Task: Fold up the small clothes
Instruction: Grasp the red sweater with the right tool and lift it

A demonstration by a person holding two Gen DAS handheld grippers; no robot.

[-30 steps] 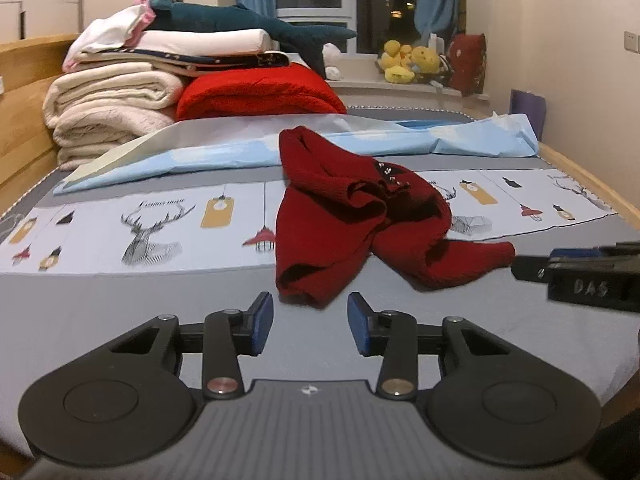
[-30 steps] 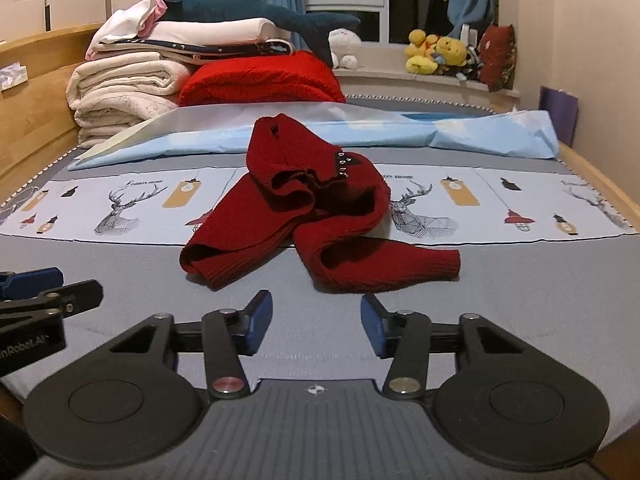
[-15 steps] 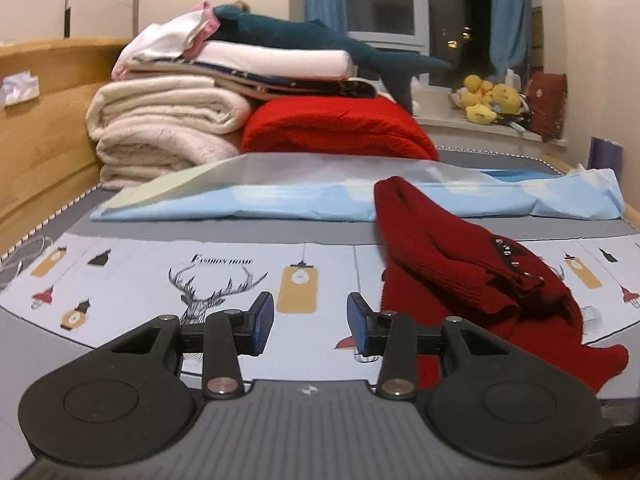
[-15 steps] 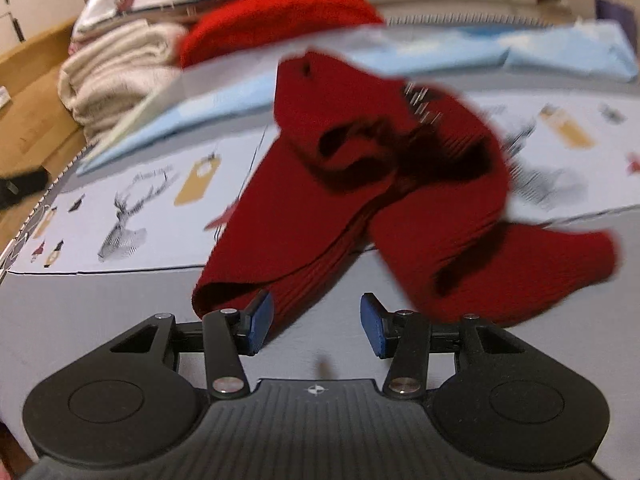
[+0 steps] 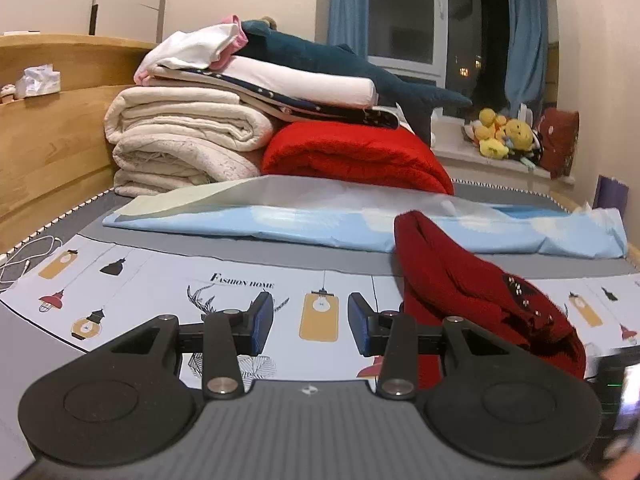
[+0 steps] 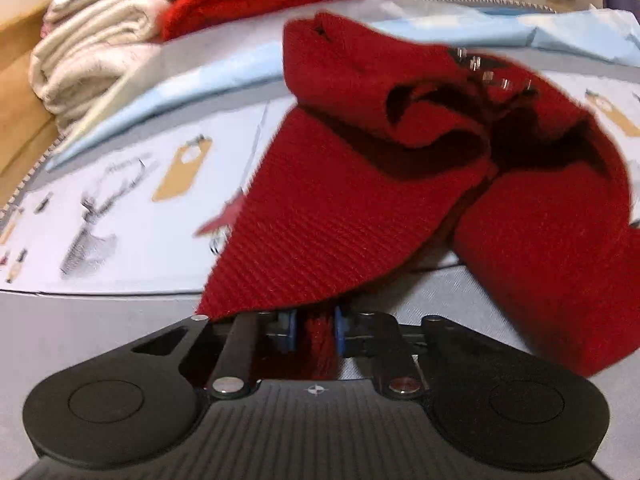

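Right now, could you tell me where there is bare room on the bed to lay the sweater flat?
The printed sheet left of the red sweater is bare, as is the grey strip nearest the grippers. The head end is crowded with folded blankets.

Both wrist cameras face the far window; the right sits nearer the shared red sweater (image 6: 400,152).

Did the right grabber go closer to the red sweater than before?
Yes. The right gripper went forward and down to the dark red sweater, which now fills its view over the printed sheet; its jaws are closing on the near edge.
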